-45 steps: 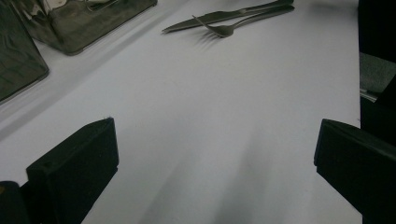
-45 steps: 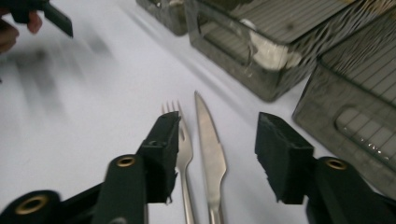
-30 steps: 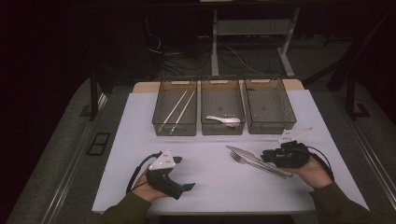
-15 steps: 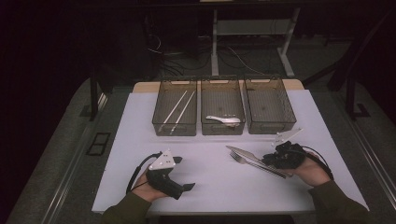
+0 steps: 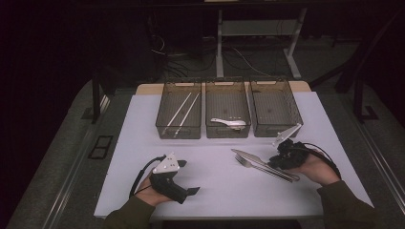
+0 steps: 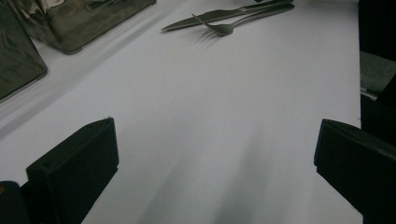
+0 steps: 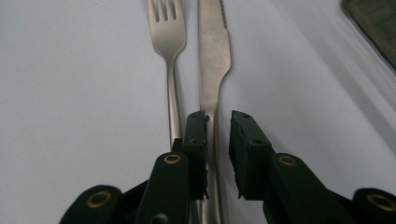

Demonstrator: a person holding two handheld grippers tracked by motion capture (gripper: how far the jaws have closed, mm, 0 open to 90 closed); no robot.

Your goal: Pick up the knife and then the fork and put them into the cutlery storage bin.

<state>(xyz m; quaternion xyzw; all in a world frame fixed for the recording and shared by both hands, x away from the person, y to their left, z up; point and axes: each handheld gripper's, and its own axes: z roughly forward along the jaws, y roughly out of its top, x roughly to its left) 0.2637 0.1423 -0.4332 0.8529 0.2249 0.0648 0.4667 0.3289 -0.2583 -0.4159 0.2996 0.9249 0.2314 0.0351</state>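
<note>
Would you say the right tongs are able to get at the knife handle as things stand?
Probably yes: the right tongs already straddle the knife handle with a gap left, and the fork lies just outside them.

Left forearm enters from the bottom edge, sleeve dark; left hand [image 5: 152, 188] wrapped round the left gripper [image 5: 191, 192], which lies low and level, grey plate on top, cable looping behind. Jaws stand wide apart with nothing between them. Right forearm enters from the lower right, sleeve dark; right hand [image 5: 321, 168] cups the right gripper [image 7: 218, 122], nose pointing left and tipped down, plate tilted up. Jaws drawn close, a narrow gap between the pads
</note>
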